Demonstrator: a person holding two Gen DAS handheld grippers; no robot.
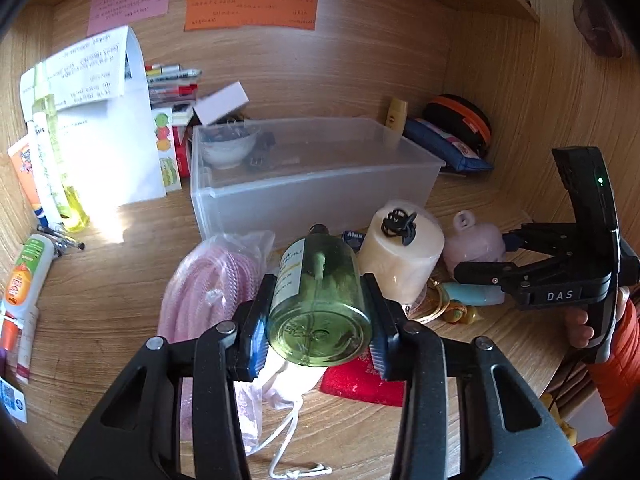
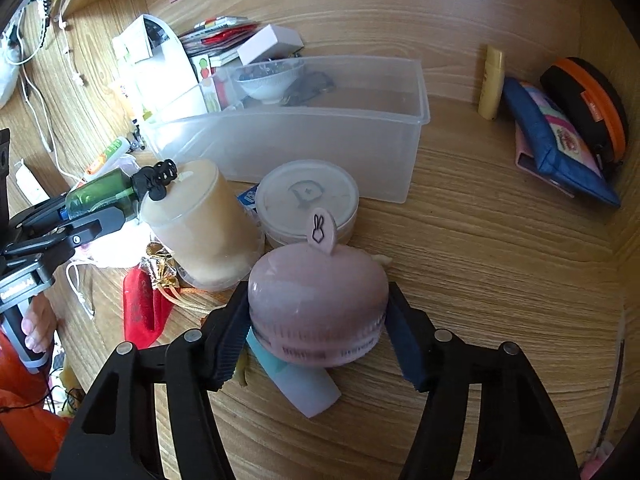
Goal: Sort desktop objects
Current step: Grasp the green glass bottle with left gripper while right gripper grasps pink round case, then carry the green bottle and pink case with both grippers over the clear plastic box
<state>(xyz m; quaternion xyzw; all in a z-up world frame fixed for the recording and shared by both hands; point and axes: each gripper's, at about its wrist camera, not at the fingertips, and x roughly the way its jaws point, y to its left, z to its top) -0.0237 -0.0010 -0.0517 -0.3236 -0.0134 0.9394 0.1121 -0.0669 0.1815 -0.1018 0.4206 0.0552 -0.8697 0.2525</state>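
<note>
My left gripper is shut on a green glass bottle, held base toward the camera and lifted above a bagged pink rope coil. The right wrist view has that bottle at the far left. My right gripper is shut on a round pink case with a bunny tag, both pads pressing its sides. A pale blue tube lies under the case. A clear plastic bin stands behind, with a white bowl in its left end.
A cream cylinder with a black hair claw on top and a round lidded tub stand before the bin. A red pouch lies near. Tubes and papers crowd the left; a blue pouch and black-orange case sit back right.
</note>
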